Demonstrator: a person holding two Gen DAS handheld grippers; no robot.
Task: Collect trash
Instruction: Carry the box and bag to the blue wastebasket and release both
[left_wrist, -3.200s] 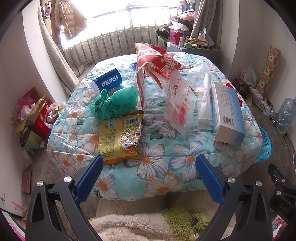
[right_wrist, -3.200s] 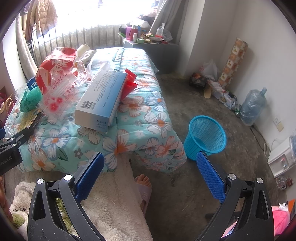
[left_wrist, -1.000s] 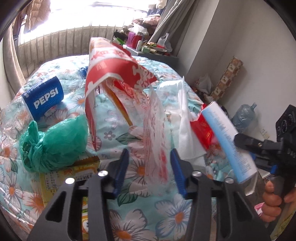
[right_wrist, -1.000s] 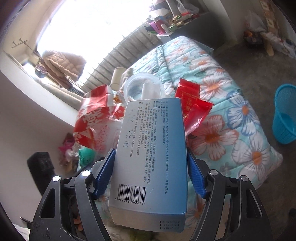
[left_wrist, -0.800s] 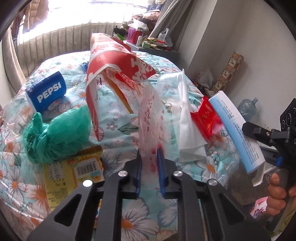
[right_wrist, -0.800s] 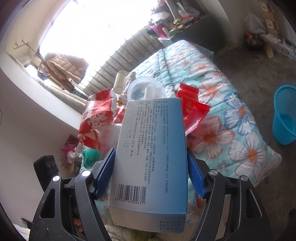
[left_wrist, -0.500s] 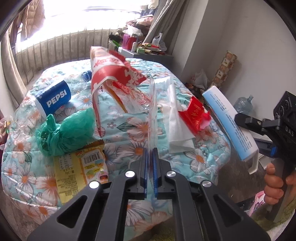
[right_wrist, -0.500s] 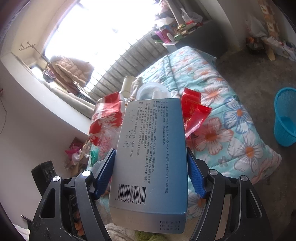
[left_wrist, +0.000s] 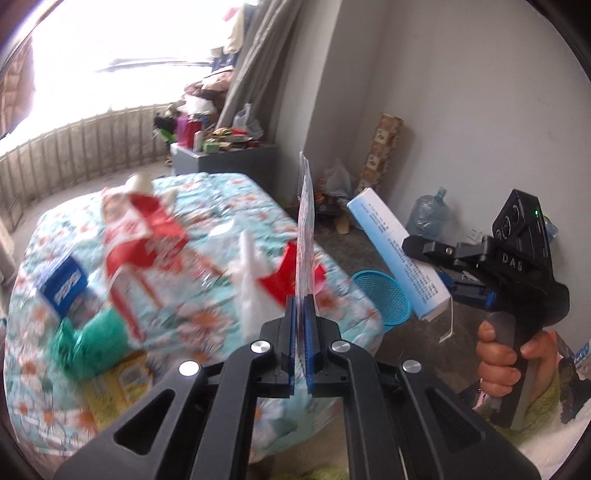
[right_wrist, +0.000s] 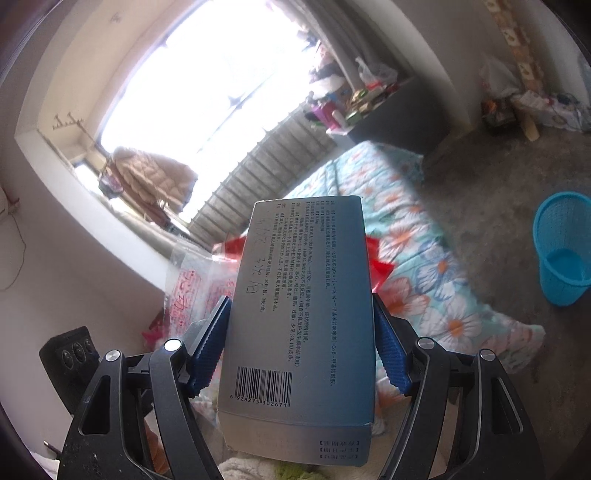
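My left gripper is shut on a clear plastic bag with red print, held edge-on and lifted above the bed. The bag also shows in the right wrist view. My right gripper is shut on a long pale blue box, held up in the air; the box also shows in the left wrist view. A blue mesh trash basket stands on the floor by the bed's right side, and shows in the right wrist view. On the floral quilt lie a red-and-white bag, a red wrapper, white tissue, a Pepsi cup, a green bag and a yellow packet.
A grey cabinet with clutter stands behind the bed. A water jug and a patterned roll are against the right wall. A fluffy cream rug lies at the bottom.
My left gripper closed on the clear bag and lifted it off the bed, swinging right. My right gripper has raised the blue box higher.
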